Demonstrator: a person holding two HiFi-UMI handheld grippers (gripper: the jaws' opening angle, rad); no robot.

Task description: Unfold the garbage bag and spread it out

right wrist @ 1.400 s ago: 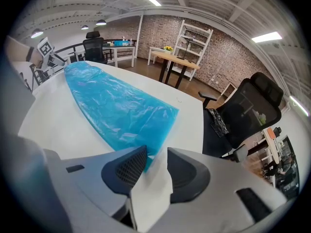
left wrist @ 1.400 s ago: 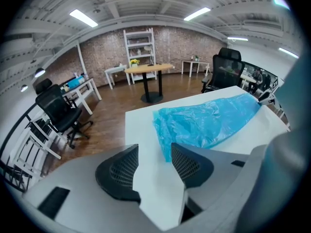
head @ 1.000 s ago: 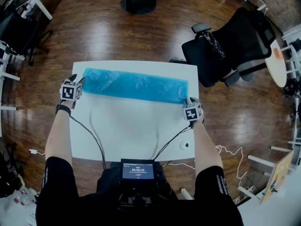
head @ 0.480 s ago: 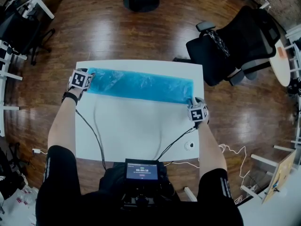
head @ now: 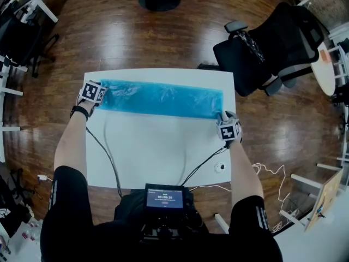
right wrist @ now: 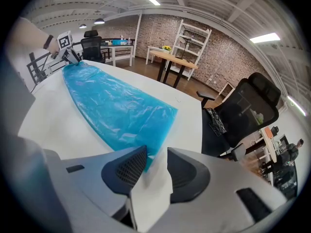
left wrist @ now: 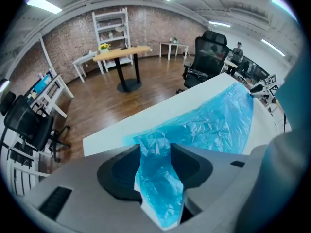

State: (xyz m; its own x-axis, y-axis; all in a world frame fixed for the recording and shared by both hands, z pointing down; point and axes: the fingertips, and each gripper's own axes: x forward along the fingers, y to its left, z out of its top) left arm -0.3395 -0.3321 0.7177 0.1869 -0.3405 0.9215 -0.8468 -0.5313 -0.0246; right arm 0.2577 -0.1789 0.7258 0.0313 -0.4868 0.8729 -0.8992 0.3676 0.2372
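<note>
We see the garbage bag lying flat on the far half of the counter, as a long narrow strip. Its long axis runs left-right across the counter, with the right end a touch nearer us than the left.

The left gripper is at the left end, pinching a bunched-up corner of the bag between its jaws.

The right gripper is at the right end's near corner. Its jaws are apart and the counter shows through the gap. The bag's tip sits by one jaw and is not pinched.
</note>
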